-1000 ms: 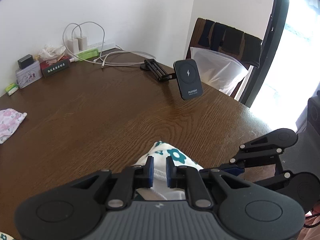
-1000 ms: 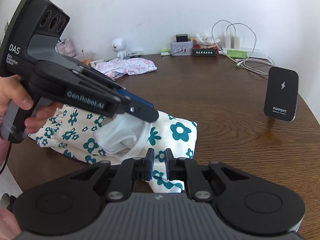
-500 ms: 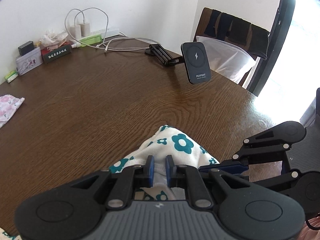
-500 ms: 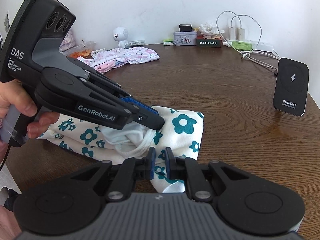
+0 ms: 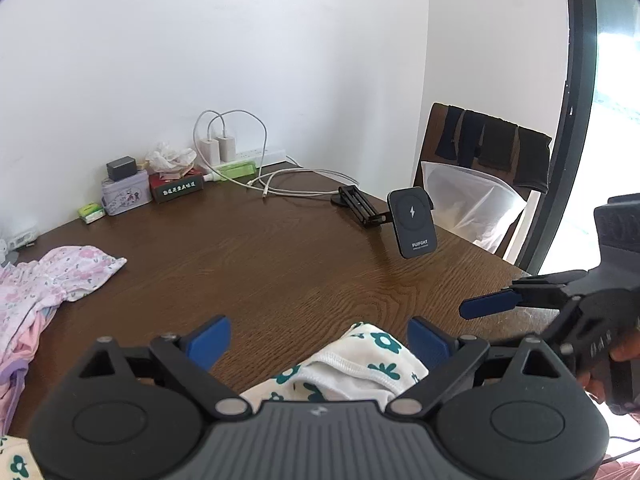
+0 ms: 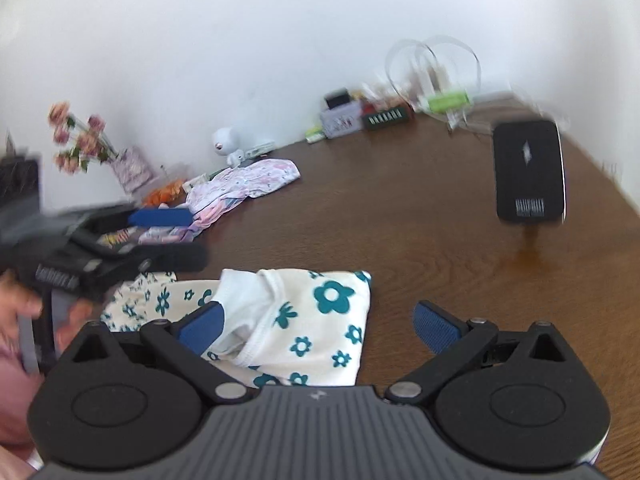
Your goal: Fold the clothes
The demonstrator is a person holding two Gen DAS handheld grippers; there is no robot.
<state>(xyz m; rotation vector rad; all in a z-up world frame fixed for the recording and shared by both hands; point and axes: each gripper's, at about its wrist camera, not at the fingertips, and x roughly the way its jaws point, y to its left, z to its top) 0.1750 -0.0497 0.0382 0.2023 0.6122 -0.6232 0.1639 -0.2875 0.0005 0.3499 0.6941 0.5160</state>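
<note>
A dark brown wood-grain tabletop (image 5: 304, 264) fills the lower part of both views, its far edge set against a plain white wall (image 5: 240, 60). The wall turns a corner beyond the tabletop's far right corner. Past the right edge stands a brown wooden chair (image 5: 430, 136) with dark cloths (image 5: 492, 148) draped over its back and a clear plastic bag (image 5: 468, 196) leaning on it. Right of the chair runs a black door frame (image 5: 576, 80), and strong daylight pours through the glass (image 5: 616, 100), whitening the view there and leaving a sheen on the tabletop's right edge.
</note>
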